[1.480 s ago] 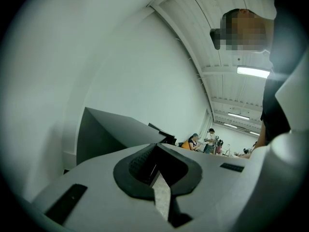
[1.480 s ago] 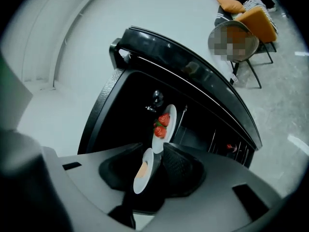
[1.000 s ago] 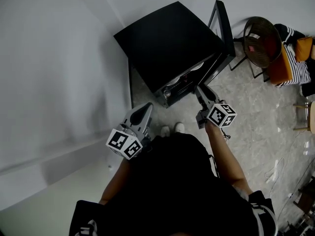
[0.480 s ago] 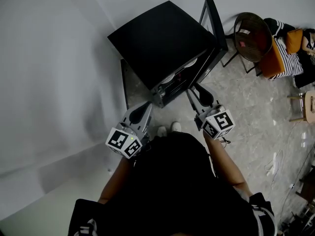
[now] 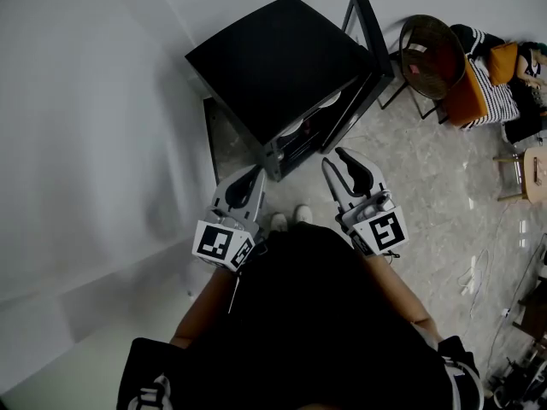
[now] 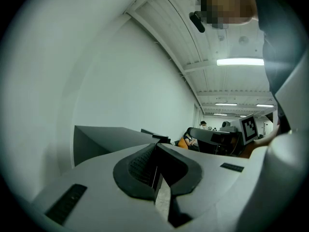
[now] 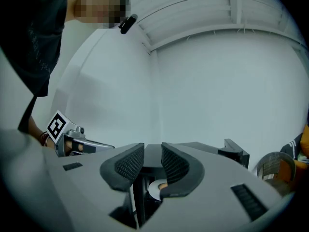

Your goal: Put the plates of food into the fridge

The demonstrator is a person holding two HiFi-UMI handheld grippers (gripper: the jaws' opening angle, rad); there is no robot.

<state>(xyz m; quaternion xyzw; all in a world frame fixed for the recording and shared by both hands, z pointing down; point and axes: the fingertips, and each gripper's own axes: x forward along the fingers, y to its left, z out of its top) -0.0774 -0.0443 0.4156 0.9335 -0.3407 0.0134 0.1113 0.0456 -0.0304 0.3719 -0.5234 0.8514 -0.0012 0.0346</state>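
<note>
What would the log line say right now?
fridge: open | plates: inside | right gripper: empty, jaws apart, just closing slightly | left gripper: shut, empty

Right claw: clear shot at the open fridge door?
Likely yes: the door stands open just ahead of the right claw, only floor between. Its jaws have just been closing but stand apart, empty.

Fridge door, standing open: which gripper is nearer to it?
Right. The right gripper hovers close by the near end of the open fridge door; the left gripper is across the opening, by the other front corner of the fridge.
</note>
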